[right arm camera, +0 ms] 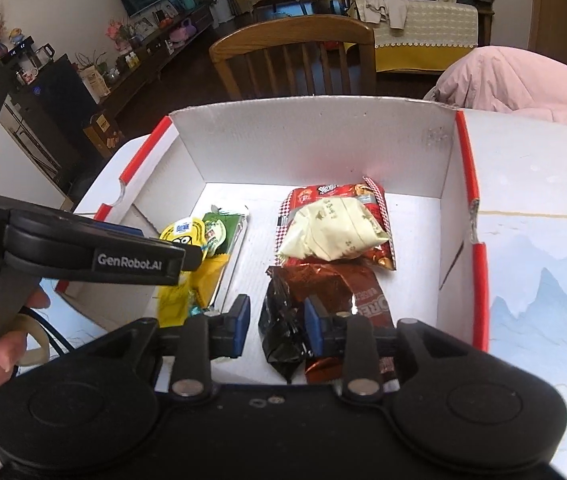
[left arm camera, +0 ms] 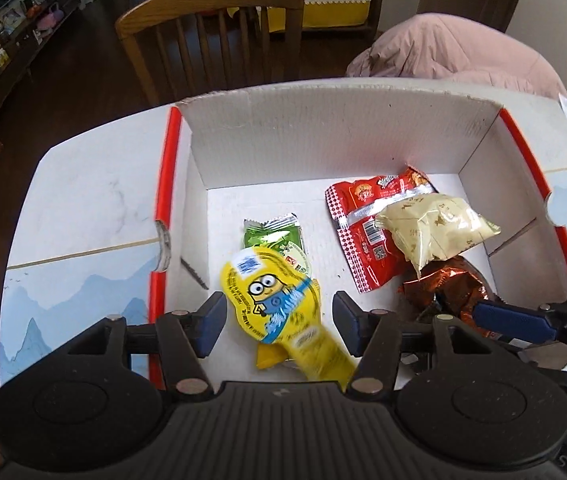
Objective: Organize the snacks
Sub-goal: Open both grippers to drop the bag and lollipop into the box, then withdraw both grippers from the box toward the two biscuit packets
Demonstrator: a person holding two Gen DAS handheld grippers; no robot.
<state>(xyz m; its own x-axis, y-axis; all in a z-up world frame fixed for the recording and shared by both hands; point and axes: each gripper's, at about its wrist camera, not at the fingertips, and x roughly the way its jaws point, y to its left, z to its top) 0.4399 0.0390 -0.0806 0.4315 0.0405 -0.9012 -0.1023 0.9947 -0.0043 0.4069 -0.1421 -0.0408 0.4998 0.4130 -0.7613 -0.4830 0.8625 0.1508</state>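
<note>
A living room with a wooden chair (left arm camera: 211, 24) and a pink quilted jacket (left arm camera: 455, 52) lies beyond a pale surface (left arm camera: 83, 216) printed with blue mountains. On it sits a large white cardboard box (left arm camera: 323, 136) with red edges, open at the top, holding all the snacks in view.

On the right side of the box, a red packet (left arm camera: 357, 236) lies flat with a cream packet (left arm camera: 431, 228) resting on top of it. Nearer, a copper-brown foil packet (right arm camera: 323, 280) lies crumpled, touching the red one. On the left side, a small green packet (left arm camera: 273, 232) lies far, and a yellow cartoon-printed packet (left arm camera: 275, 304) overlaps its near edge.

The left tool (left arm camera: 275, 326) hangs over the yellow packet with its jaws standing wide; the packet lies between them, blurred, and the pads do not press it. The right tool (right arm camera: 275, 320) hangs over the brown foil packet with its jaws narrowly parted; its right pad is at the foil, while the left pad stands clear. Neither tool appears to hold anything.

Likely risks: the two tools are close together, so they could knock each other. The cream packet rests loosely and could slide off if the pile is nudged. Foil could snag on the right pad as the tool lifts away.
</note>
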